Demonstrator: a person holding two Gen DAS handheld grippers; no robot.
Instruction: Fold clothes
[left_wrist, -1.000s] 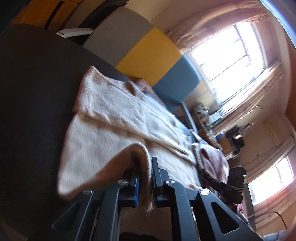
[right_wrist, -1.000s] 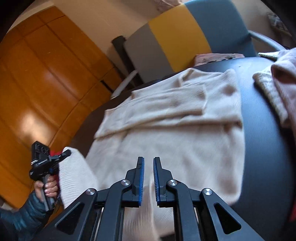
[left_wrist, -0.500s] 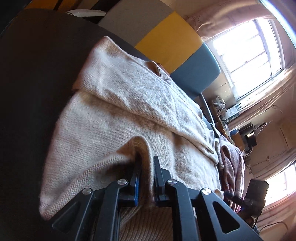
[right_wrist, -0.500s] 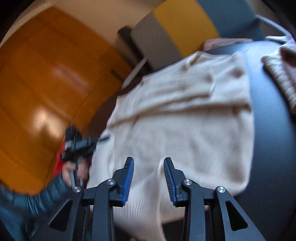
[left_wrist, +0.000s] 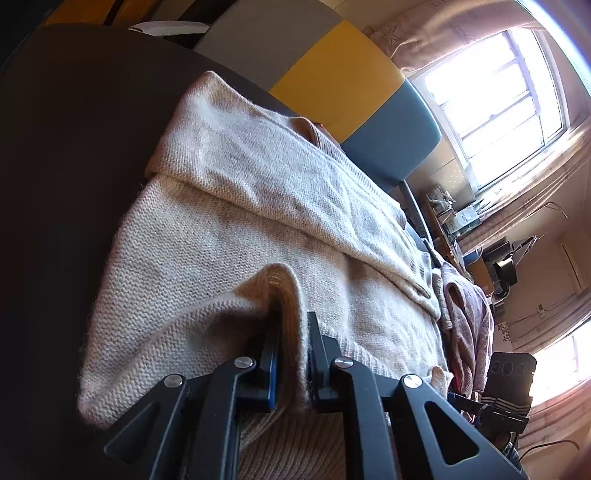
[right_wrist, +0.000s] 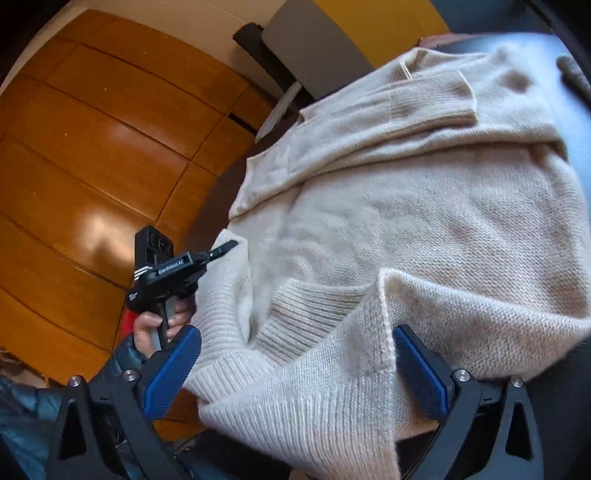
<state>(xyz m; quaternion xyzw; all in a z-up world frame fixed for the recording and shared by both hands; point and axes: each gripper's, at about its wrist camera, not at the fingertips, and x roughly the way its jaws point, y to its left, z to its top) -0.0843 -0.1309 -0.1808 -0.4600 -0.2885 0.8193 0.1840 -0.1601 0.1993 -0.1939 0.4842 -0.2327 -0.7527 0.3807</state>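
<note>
A cream knit sweater (left_wrist: 258, 206) lies on a dark round table (left_wrist: 66, 155), with a sleeve folded across its upper part. My left gripper (left_wrist: 290, 332) is shut on the sweater's hem, which bulges up between its fingers. In the right wrist view the sweater (right_wrist: 424, 206) fills the middle, its ribbed hem turned up in front. My right gripper (right_wrist: 295, 365) is wide open with the hem between its blue pads, not clamped. The left gripper (right_wrist: 221, 246) shows there too, held by a hand and pinching the sweater's left edge.
A pink garment (left_wrist: 469, 317) lies heaped beyond the sweater on the table's far side. A grey, yellow and blue chair back (left_wrist: 332, 74) stands behind the table. Wooden panelling (right_wrist: 92, 147) lies past the table's left edge. A window (left_wrist: 495, 85) glares at right.
My right gripper has opened wide and moved forward, so the turned-up hem now lies between its pads. My left gripper has stayed shut on the hem, moving it slightly over the sweater.
</note>
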